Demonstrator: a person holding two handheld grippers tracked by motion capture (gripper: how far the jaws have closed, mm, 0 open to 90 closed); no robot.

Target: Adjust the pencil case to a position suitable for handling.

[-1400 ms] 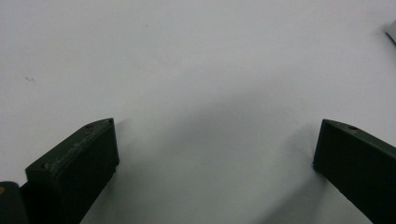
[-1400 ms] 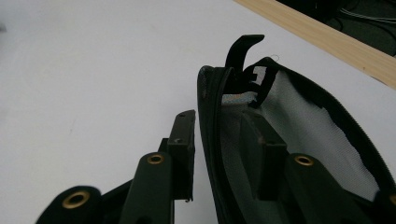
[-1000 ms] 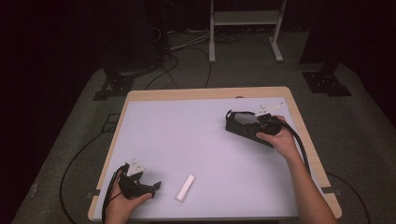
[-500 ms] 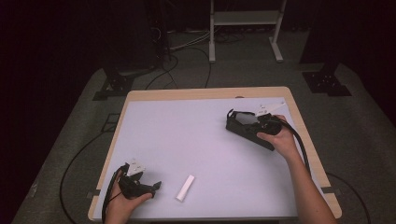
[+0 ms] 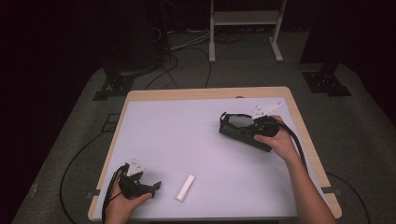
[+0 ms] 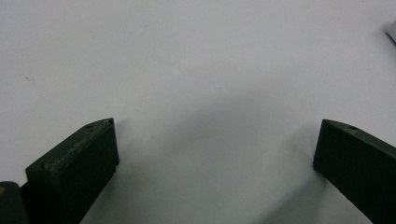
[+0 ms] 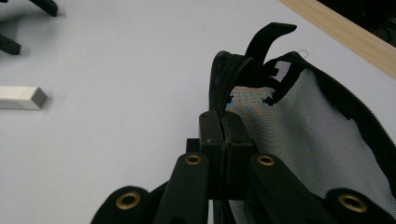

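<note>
Right gripper (image 7: 219, 135): jaws pressed together on the zippered rim of a black mesh pouch (image 7: 322, 135), pinched where the zipper tape meets the mesh. In the high view the pouch (image 5: 240, 130) lies on the right half of the counter (image 5: 187, 130), toward its far side, mouth partly gaping, a pull tab sticking up at the far end of the zipper.

Left gripper (image 5: 137, 184): held low at the near left corner of the counter, jaws spread wide with nothing between them; bare counter surface is seen between them in the left gripper view.

White stick-shaped block (image 5: 185, 188): flat on the counter just right of the left gripper, well apart from the pouch. It is also seen at the left edge of the right gripper view (image 7: 21, 97).

Step judged in hand: the pouch is being held open so that the block can be fetched and put in.

Notes for doing it well:
- The pinch on the rim should be kept firm and lifted slightly, so the mouth is held wide rather than folded flat.
- The block is best taken across its narrow sides, near its middle, with the open jaws squared to it.
- It should be carried end-first toward the opening; the mesh is likely to snag a corner if entered sideways.
- The rim may slip if the pouch is dragged.
</note>
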